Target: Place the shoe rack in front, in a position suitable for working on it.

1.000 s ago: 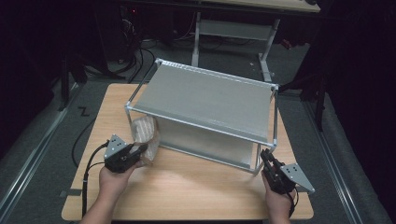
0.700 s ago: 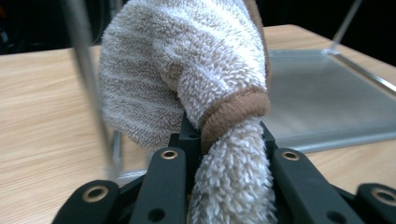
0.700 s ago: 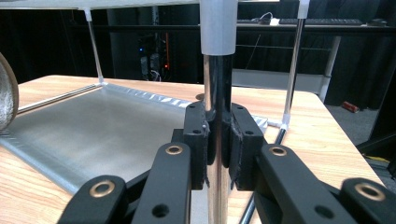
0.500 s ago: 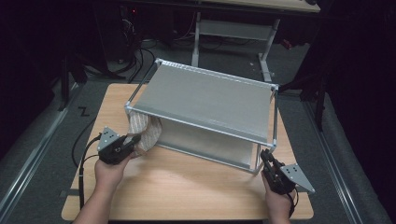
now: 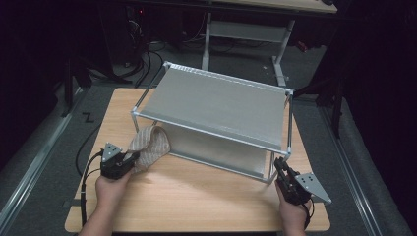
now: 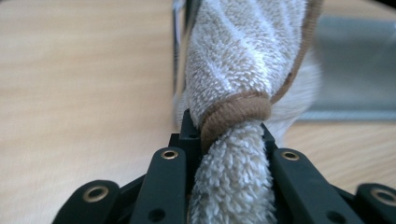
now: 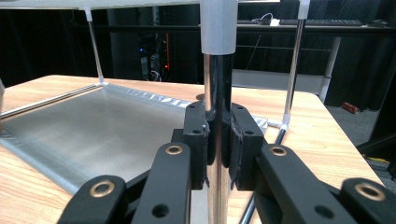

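Both jaw pairs are clamped: my left gripper (image 5: 129, 160) pinches the beige towel (image 5: 150, 145) at the rack's (image 5: 216, 103) front-left corner, apparently touching the table (image 5: 196, 196); my right gripper (image 7: 217, 140) grips the rack's front-right post (image 7: 217, 93).

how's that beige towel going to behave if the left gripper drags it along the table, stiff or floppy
Probably floppy: the towel bunches into a tight wad between the left gripper jaws and droops in soft folds in the high view. It looks light for its bulk. Its looped pile would likely drag rather than slide on the wooden table, so it may trail behind.
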{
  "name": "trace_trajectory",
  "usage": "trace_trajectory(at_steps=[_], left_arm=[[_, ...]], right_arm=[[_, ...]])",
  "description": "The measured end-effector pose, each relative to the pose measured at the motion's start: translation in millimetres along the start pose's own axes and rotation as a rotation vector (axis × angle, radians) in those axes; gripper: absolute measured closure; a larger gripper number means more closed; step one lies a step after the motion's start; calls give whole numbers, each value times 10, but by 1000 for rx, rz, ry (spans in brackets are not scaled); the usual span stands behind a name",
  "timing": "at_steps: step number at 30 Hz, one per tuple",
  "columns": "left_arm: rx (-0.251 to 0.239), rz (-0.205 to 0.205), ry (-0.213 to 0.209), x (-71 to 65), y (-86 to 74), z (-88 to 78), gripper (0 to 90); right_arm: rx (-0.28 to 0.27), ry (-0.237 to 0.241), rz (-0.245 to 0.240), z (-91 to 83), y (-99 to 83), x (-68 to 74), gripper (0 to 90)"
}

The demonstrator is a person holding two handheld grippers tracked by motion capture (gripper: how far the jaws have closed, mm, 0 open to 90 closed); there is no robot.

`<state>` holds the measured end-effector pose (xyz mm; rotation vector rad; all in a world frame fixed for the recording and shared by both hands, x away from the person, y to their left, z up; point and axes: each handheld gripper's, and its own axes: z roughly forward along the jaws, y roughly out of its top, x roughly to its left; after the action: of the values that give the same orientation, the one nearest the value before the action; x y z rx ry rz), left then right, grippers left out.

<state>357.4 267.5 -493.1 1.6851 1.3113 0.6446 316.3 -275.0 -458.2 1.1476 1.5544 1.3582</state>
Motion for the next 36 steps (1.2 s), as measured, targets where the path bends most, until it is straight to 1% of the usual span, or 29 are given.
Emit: trace_trajectory(at_steps=[1, 2, 3, 5, 7, 9, 10, 12, 13, 14, 17, 18, 20, 22, 23, 24, 25, 27, 28, 30, 32, 33, 34, 36], left_arm=[[15, -9, 4, 27, -57, 5, 741], [17, -19, 7, 47, -86, -2, 741], [4, -33, 2, 61, -91, -25, 741], [1, -16, 19, 67, -73, -67, 741], [-6, -18, 33, 107, -52, -115, 741], [-21, -30, 61, 185, -29, -205, 741], [-21, -30, 61, 185, -29, -205, 741], [-33, -46, 89, 259, -28, -276, 741], [-55, -62, 114, 326, -43, -346, 741], [-55, -62, 114, 326, -43, -346, 741], [-81, -82, 144, 413, -67, -438, 741], [-85, -103, 154, 457, -76, -461, 741], [-81, -110, 153, 470, -77, -456, 741], [-77, -107, 145, 462, -72, -424, 741], [-61, -88, 129, 423, -57, -376, 741], [-61, -88, 129, 423, -57, -376, 741], [-54, -73, 119, 384, -43, -334, 741], [-46, -63, 101, 309, -9, -253, 741], [-59, -55, 96, 265, 22, -227, 741], [-113, -52, 65, 196, 92, -235, 740], [-121, -45, 60, 172, 123, -244, 740], [-145, -28, 46, 107, 209, -276, 740], [-145, -28, 46, 107, 209, -276, 740], [-173, -7, 30, 39, 320, -323, 741]], right_arm=[[0, 0, 0, 0, 0, 0, 799], [1, 0, -1, 0, 1, 0, 798], [1, 0, -1, 0, 1, -1, 798], [0, -1, -1, 0, 0, 0, 798], [1, -2, 2, 3, 1, 3, 798], [2, -1, -3, 4, 3, 7, 799], [2, -1, -3, 4, 3, 7, 799], [1, -3, -3, 4, 2, 12, 799], [1, -1, -1, 5, 4, 20, 799], [1, -1, -1, 5, 4, 20, 799], [1, 0, -3, 7, 3, 26, 799], [1, 1, 1, 9, 3, 27, 799], [0, 0, 1, 10, 2, 27, 798], [1, 1, 0, 11, 4, 28, 799], [1, 1, 0, 11, 3, 28, 798], [1, 1, 0, 11, 3, 28, 798], [1, 0, 0, 13, 4, 29, 799], [1, 1, 0, 16, 3, 31, 798], [1, 2, 0, 17, 4, 31, 798], [2, 3, -1, 16, 4, 33, 798], [2, 4, -2, 11, 3, 33, 798], [1, 5, -4, 8, 2, 33, 798], [1, 5, -4, 8, 2, 33, 798], [1, 6, -4, 6, 2, 33, 798]])
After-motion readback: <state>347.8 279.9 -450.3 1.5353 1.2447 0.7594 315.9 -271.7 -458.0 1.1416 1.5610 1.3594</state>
